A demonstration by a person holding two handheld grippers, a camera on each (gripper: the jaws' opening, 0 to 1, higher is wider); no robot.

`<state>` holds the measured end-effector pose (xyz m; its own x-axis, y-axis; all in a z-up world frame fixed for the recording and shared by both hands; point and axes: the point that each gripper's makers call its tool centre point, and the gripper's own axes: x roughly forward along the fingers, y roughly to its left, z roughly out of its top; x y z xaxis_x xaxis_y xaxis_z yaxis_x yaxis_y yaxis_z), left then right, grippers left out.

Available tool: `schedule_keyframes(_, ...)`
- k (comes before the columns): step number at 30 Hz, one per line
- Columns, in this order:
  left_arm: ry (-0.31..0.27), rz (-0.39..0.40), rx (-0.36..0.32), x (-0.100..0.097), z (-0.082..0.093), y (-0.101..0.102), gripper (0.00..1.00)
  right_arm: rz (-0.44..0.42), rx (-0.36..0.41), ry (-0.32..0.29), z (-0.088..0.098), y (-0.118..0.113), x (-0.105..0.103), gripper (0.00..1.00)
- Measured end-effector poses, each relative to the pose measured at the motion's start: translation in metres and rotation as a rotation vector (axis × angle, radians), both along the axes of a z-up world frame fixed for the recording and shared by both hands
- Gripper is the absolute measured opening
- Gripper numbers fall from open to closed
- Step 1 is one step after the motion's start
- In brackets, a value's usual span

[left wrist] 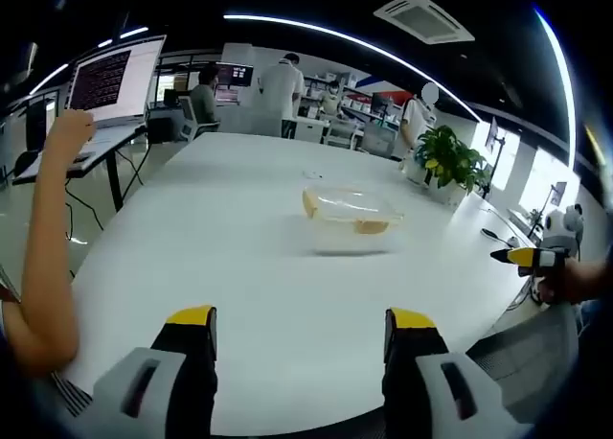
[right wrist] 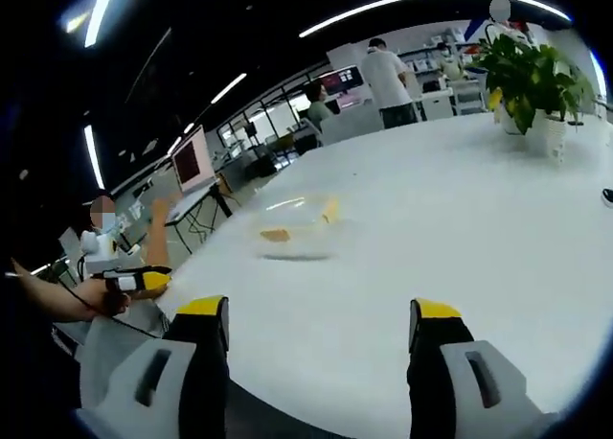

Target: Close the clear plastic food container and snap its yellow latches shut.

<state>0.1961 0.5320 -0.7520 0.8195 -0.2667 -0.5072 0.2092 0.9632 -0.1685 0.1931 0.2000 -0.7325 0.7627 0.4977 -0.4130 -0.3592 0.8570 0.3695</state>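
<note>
In the left gripper view we see the left tongs (left wrist: 301, 326) rising from the bottom of the frame, their grey jaws with yellow tips spread wide and holding nothing. Beyond them, at the centre of the frame, the clear plastic food container (left wrist: 351, 216) rests on the smooth white tabletop (left wrist: 220, 238), well apart from the jaws. Its walls are transparent and box-shaped, and a yellow latch (left wrist: 310, 204) shows at its left end. A potted plant (left wrist: 448, 161) with glossy green leaves stands at the upper right, behind the container and clear of it. A bare arm (left wrist: 43, 257) crosses the left edge, reaching up toward a laptop (left wrist: 113, 80) at the upper left.

In the right gripper view we see the right tongs (right wrist: 320, 325) likewise spread and empty at the bottom. The container (right wrist: 295, 223) lies left of centre, blurred, on the tabletop (right wrist: 450, 219). The potted plant (right wrist: 529, 75) sits at the upper right. At the left edge a hand grips the other tongs (right wrist: 144, 280).
</note>
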Motion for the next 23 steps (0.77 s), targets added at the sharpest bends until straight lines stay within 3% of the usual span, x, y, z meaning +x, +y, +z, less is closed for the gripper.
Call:
schedule_keyframes(4,-0.013,-0.045,0.029,-0.002,0.001,-0.011,0.66,0.022,-0.052,-0.02,-0.003,0.001,-0.002,0.73)
schedule_keyframes(6,0.005,-0.072,0.06,-0.005,-0.005,-0.015,0.65,0.036,-0.04,-0.014,-0.005,0.004,-0.004,0.76)
schedule_keyframes(14,0.013,-0.044,0.036,-0.003,-0.006,-0.009,0.65,0.057,-0.058,-0.016,-0.006,0.008,-0.005,0.76)
schedule_keyframes(23,0.023,-0.068,0.052,-0.005,-0.008,-0.012,0.64,0.087,-0.095,-0.01,-0.012,0.011,-0.008,0.75)
